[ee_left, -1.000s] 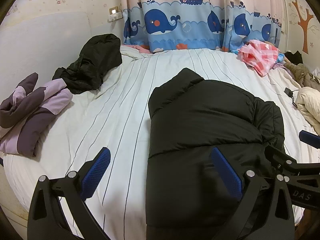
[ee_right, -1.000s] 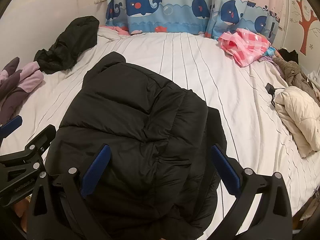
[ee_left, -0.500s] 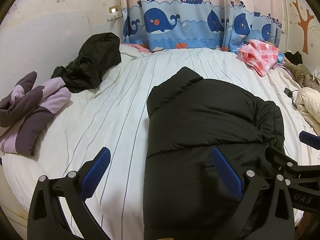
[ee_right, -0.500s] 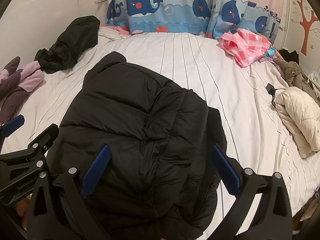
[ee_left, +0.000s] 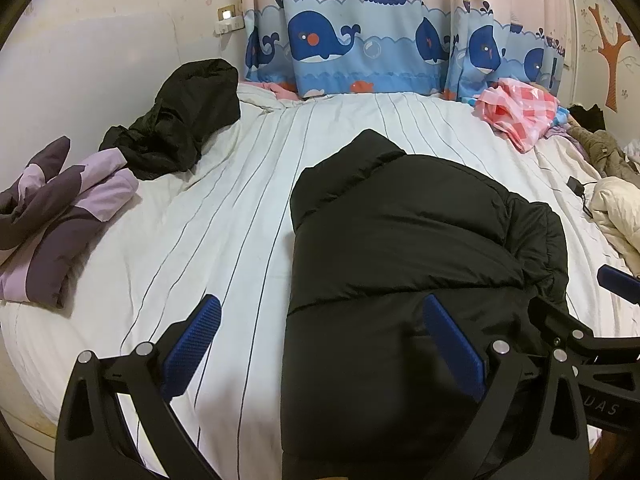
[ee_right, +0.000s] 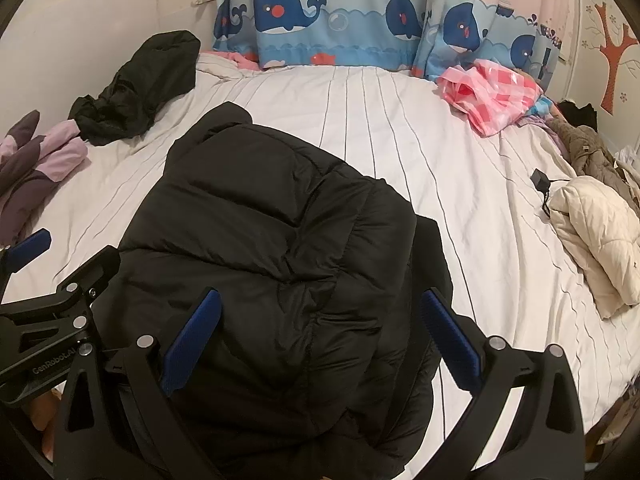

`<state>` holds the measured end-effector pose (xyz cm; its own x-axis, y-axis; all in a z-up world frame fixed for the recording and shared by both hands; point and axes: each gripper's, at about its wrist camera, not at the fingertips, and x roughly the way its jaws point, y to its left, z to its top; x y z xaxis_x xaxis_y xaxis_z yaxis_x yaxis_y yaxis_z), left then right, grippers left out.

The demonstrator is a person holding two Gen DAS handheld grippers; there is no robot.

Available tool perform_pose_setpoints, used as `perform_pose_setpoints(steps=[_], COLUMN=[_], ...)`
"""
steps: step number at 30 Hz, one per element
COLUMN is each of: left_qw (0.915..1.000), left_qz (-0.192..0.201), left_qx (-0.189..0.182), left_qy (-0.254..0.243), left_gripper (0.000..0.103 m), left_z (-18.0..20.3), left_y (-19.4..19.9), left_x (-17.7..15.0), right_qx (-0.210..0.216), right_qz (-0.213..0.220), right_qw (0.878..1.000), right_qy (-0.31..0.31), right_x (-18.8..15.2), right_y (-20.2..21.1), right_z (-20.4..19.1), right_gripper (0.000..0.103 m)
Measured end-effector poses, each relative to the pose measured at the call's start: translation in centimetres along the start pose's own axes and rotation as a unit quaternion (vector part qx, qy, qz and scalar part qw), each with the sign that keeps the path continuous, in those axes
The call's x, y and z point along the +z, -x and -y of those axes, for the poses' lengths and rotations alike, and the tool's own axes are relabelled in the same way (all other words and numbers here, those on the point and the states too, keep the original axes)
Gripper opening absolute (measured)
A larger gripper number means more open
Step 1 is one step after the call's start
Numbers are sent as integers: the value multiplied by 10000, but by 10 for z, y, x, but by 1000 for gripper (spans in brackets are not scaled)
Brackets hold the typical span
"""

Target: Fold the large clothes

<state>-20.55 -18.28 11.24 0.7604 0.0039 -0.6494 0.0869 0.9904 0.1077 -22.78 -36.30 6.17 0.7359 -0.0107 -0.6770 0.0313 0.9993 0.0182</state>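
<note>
The bed (ee_left: pixel 248 184) has a white sheet with thin dark stripes, and a black puffer jacket (ee_left: pixel 400 248) lies folded on its near part. At the left side lie a purple jacket (ee_left: pixel 60 216) and a crumpled black garment (ee_left: pixel 180 128). At the right lie a pink checked cloth (ee_right: pixel 492 96), a cream jacket (ee_right: pixel 596 232) and a small black charger (ee_right: pixel 540 180).

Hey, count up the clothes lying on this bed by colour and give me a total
Black: 2, the black puffer jacket and the crumpled black garment
Purple: 1, the purple jacket
Pink checked: 1, the pink checked cloth
Cream: 1, the cream jacket
Olive-brown: 1, the olive-brown coat
Total: 6
</note>
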Motion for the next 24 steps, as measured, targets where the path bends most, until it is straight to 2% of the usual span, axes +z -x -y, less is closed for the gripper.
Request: perform_pose_setpoints(steps=[5, 10, 24], left_qw=[9998, 9998, 9998], left_qz=[122, -139, -88], left_qx=[141, -116, 6], left_qy=[-76, 103, 154], left_gripper=[97, 97, 97], left_z=[4, -2, -2], left_y=[2, -7, -8], left_x=[1, 1, 0], right_qx=[-45, -94, -74], right_qz=[16, -2, -44], right_qw=[10000, 10000, 9999], right_qy=[-4, -2, 63], right_x=[0, 0, -3], right_y=[-1, -4, -9], right_z=[3, 4, -1], right_gripper=[96, 96, 96])
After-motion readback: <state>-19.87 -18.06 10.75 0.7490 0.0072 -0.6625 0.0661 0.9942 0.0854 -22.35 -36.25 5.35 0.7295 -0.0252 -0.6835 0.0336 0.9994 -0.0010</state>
